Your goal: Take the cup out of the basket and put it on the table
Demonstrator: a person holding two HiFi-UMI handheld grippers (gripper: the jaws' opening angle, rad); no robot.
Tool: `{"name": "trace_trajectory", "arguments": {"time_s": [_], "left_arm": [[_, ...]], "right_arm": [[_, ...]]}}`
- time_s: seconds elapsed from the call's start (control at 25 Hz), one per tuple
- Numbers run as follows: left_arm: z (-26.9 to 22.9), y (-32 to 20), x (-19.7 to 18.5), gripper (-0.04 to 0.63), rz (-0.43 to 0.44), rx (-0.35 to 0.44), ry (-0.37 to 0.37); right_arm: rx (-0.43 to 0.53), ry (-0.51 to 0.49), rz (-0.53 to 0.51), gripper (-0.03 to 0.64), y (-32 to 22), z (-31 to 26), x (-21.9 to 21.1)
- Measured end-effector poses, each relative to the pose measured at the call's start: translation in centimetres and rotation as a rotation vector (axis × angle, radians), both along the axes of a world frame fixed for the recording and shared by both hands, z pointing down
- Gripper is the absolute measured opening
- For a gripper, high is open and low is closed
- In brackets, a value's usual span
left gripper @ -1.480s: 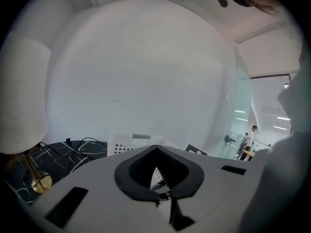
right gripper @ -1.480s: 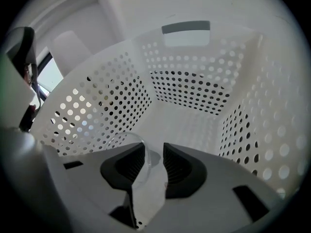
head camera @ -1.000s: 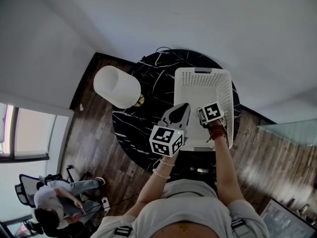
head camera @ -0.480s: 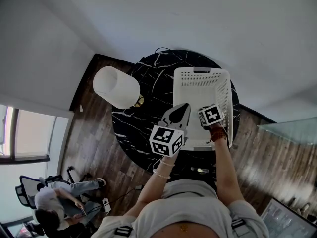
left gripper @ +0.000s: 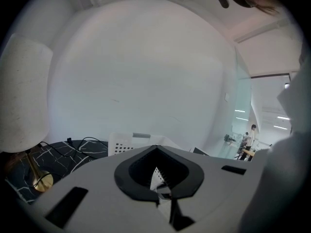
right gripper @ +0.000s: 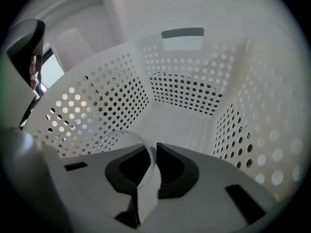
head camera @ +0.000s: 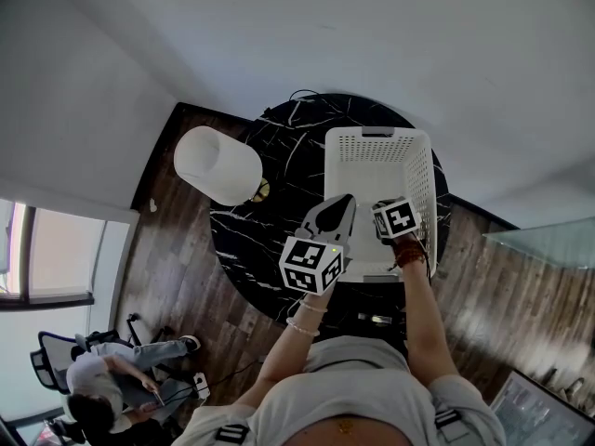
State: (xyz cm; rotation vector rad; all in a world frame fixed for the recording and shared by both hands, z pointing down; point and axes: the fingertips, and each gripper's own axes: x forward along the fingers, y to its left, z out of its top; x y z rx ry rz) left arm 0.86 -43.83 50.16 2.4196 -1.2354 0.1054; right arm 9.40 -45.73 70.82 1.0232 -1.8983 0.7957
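Observation:
A clear plastic cup [right gripper: 112, 139] lies inside the white perforated basket [right gripper: 180, 86], low against its left wall. My right gripper [right gripper: 151, 152] reaches down into the basket, and its jaws are closing with the cup's thin wall pinched between the pads. In the head view only its marker cube [head camera: 398, 216] shows, over the near half of the basket [head camera: 376, 134]; the cup is hidden there. My left gripper [head camera: 348, 199] hovers by the basket's left rim, shut and holding nothing [left gripper: 155, 148].
The basket stands on the right half of a round black marble table [head camera: 279, 156]. A white lamp shade [head camera: 218, 163] on a brass foot [left gripper: 41, 181] rises at the table's left, with cables behind. A seated person [head camera: 93, 379] is far off on the wooden floor.
The right gripper's marker cube has shifted slightly nearer and lower over the basket. The left gripper has stayed in place.

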Motion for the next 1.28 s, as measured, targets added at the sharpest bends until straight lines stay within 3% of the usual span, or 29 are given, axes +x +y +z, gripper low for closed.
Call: {"name": "trace_trajectory", "arguments": {"time_s": [1.28], "left_arm": [[0.3,-0.3,-0.7,0.006,-0.015,-0.001,-0.019]], "right_arm": [[0.09,-0.145,0.076,0.035,-1.2,-4.0,-0.8]]}}
